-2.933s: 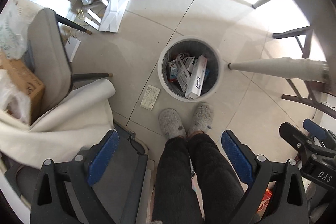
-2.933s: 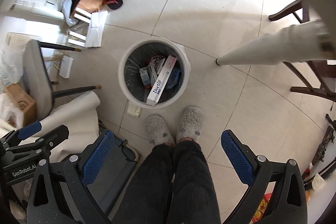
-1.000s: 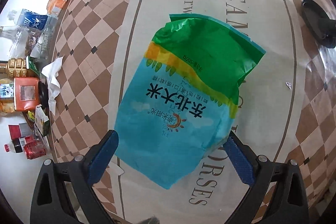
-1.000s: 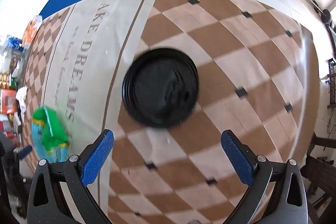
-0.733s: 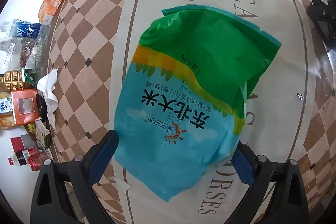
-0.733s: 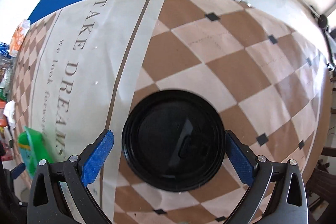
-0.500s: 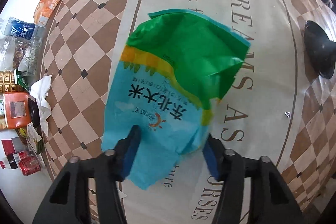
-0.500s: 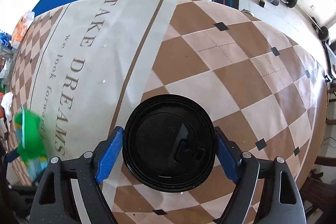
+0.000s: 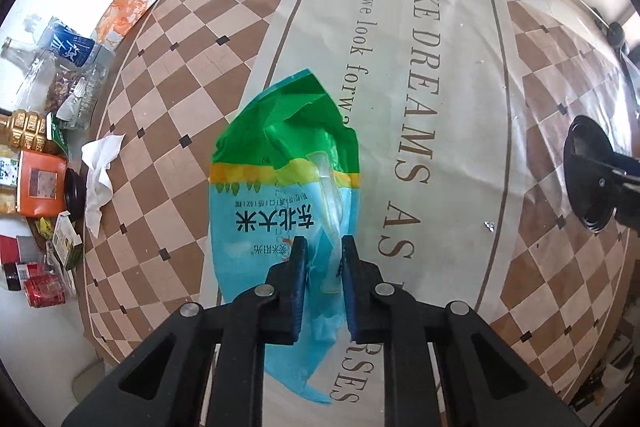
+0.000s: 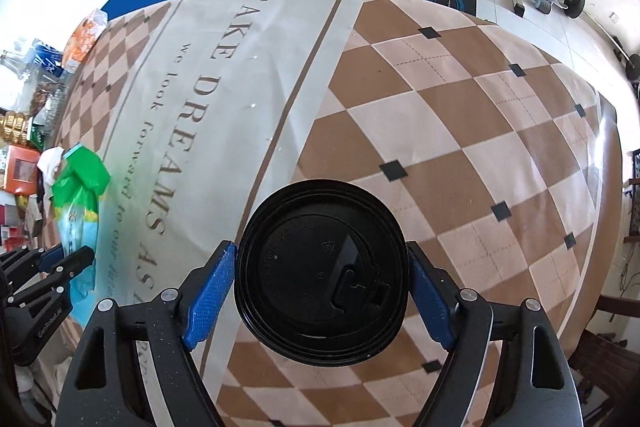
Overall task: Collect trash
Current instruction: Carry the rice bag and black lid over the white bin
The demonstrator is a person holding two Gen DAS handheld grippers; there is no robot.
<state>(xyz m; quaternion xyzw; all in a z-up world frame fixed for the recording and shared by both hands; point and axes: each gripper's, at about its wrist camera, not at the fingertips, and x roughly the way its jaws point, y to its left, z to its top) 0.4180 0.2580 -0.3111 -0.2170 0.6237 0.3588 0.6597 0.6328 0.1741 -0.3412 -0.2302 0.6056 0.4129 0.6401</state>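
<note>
- Left wrist view: our left gripper (image 9: 323, 251) is clenched on the rice bag (image 9: 286, 187), pinching a bunched fold of its blue lower part between the two blue pads.
- Bag's long axis runs approx 6 to 12 o'clock in this view: green open end points to 12, away from us; blue end trails toward 6, past the pads.
- Looks: empty, crumpled plastic, green top, yellow band across the middle, light blue below w/ dark printed characters that read upside down to us; a clear seam strip runs lengthwise.
- It lies on the tablecloth (image 9: 460, 75), brown/cream checks w/ a cream band lettered "TAKE DREAMS".
- At 9 o'clock, table edge: white tissue (image 9: 100, 179), orange box (image 9: 40, 183), red can (image 9: 44, 293), bottles and packets.
- At 3 o'clock: black cup lid (image 9: 588, 175), w/ our right gripper partly in view at it.
- Right wrist view: our right gripper (image 10: 318, 285) grasps the black cup lid (image 10: 322, 279), a blue pad touching each side of the rim.
- Lid is round, so no long axis; top face up, sip tab toward 5 o'clock, concentric ridges, glossy black.
- It sits on the checked part of the cloth, low centre of view.
- Rice bag (image 10: 78, 203) shows at 9 o'clock, green end up, w/ left gripper (image 10: 66, 257) at its lower end.
</note>
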